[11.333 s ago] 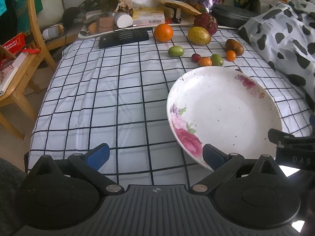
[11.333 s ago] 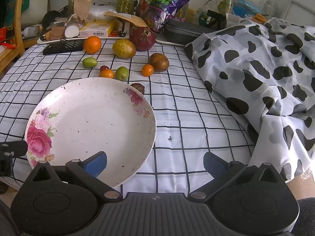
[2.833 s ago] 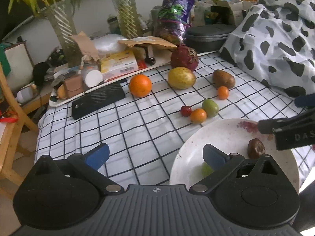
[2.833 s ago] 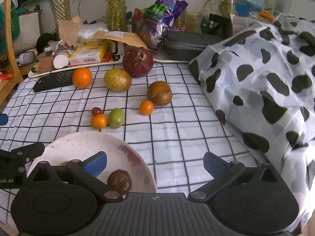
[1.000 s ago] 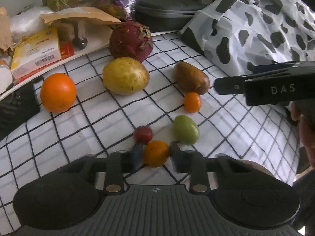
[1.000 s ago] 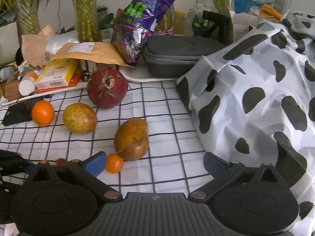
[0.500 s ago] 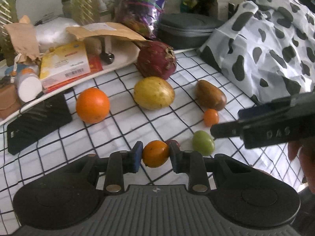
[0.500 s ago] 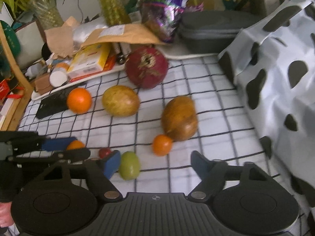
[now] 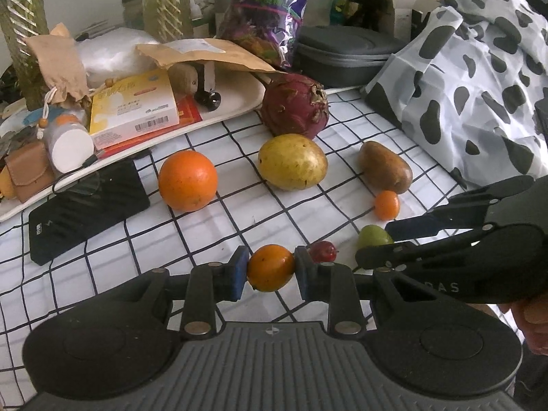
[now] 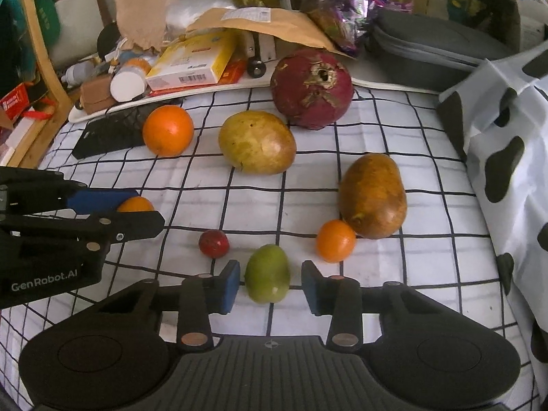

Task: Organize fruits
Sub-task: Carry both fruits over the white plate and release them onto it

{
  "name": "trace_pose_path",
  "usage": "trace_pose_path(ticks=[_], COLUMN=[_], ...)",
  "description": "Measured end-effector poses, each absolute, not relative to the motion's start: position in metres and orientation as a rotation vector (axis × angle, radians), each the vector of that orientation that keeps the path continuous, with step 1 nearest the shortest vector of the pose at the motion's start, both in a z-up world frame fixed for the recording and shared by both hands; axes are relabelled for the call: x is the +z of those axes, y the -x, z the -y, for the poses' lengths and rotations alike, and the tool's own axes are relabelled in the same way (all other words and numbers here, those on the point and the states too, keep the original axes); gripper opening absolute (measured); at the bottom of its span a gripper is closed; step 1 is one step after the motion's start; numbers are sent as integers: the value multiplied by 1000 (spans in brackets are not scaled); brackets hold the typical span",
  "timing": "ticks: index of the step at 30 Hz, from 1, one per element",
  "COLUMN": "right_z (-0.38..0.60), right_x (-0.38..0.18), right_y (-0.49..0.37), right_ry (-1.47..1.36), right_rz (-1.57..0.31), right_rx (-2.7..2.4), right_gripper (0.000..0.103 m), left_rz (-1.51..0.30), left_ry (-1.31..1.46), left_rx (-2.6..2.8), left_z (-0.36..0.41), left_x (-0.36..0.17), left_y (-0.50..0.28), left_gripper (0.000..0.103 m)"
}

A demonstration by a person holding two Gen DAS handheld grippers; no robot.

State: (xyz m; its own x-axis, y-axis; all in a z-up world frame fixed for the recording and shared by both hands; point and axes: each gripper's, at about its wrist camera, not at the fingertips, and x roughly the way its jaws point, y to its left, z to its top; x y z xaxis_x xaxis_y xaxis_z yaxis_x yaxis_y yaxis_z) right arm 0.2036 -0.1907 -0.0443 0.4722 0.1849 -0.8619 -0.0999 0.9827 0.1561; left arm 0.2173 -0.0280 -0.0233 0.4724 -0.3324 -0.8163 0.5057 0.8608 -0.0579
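Left claw [image 9: 270, 269]: clenched on small orange fruit [image 9: 270, 267], blue pads [image 9: 239, 272] pressed to both its sides, fruit apparently lifted just clear of the checked cloth [image 9: 102, 257]. Grip across the middle, likely so the round fruit cannot roll out during carry.

Right claw [image 10: 269, 282]: parted, blue pads standing off either side of small green fruit [image 10: 268, 273], narrow gaps both sides, no contact yet. Fruit resting on the cloth. Straddling stance suggests a pinch about to be made.

Outward from the claws, all on the cloth: small red fruit [image 10: 213, 243] just left of the green one; second small orange fruit [image 10: 335, 240] touching or nearly touching brown oval fruit [image 10: 373, 195]; yellow-green fruit [image 10: 257, 142], large orange [image 10: 167, 130] and dark red round fruit [image 10: 311, 88] farther back, loosely in a row.

Containers: no collecting dish in either view, so destination for the fruit cannot be told. White tray [image 9: 239, 101] at back edge holding a yellow box [image 9: 133, 106], white-capped bottle [image 9: 70, 142] and other clutter, no fruit visible on it. Grey zip case [image 9: 346, 54] closed, contents hidden. Purple bag [image 9: 267, 10] behind, contents unclear.

Judgement: two small fruits mid-pickup, larger ones not yet handled.
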Motion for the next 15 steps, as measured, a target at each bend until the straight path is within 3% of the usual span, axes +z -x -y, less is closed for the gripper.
trace_pose_path(ticks=[2,15], right_z=[189,194], right_x=[-48,-28], right_y=[-205,-187], right_ry=[-82,-93], right_rz=[-1075,-990], right_rx=[177,134], right_gripper=[30,30], left_rz=[-951,-928], left_ry=[-203,-207], left_rx=[-517,-519], left_z=[27,30], left_x=[-24,-14], left_y=[-218,-206], left_gripper=[28,28])
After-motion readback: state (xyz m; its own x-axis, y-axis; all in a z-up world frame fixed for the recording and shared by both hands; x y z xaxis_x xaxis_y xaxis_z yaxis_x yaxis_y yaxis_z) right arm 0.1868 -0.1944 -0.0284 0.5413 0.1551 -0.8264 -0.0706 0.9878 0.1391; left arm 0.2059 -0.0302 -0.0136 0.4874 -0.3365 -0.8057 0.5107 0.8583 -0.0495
